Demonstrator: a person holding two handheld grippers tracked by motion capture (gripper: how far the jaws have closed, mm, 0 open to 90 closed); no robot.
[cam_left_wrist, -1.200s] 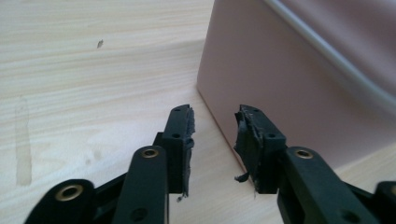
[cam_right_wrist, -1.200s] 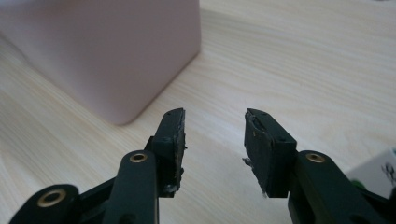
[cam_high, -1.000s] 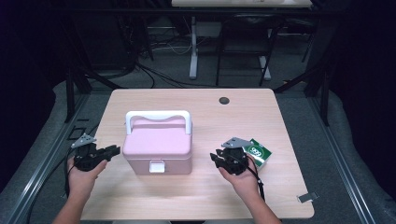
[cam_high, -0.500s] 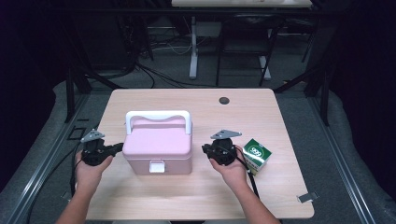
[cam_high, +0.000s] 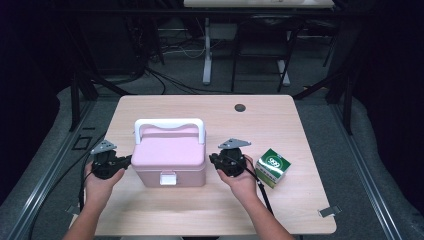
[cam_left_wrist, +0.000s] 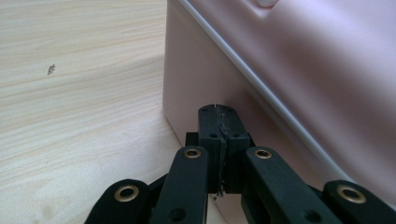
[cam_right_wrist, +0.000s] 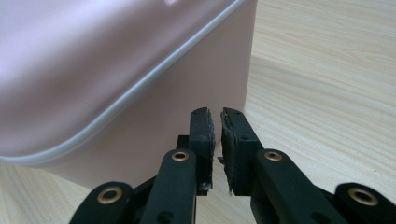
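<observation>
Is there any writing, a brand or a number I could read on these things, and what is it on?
Green and white carton: a round white logo with characters inside, too small and blurred to read.
Pink box: no writing; its white front latch is blank.
Table: no words, just a dark round plug.

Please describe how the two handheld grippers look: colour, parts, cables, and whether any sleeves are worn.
Both the left gripper and the right gripper are black, with brass-coloured rivets on the linkage arms. Each carries a grey three-cornered plate on top and trails a black cable. No sleeves are seen on the forearms.
</observation>
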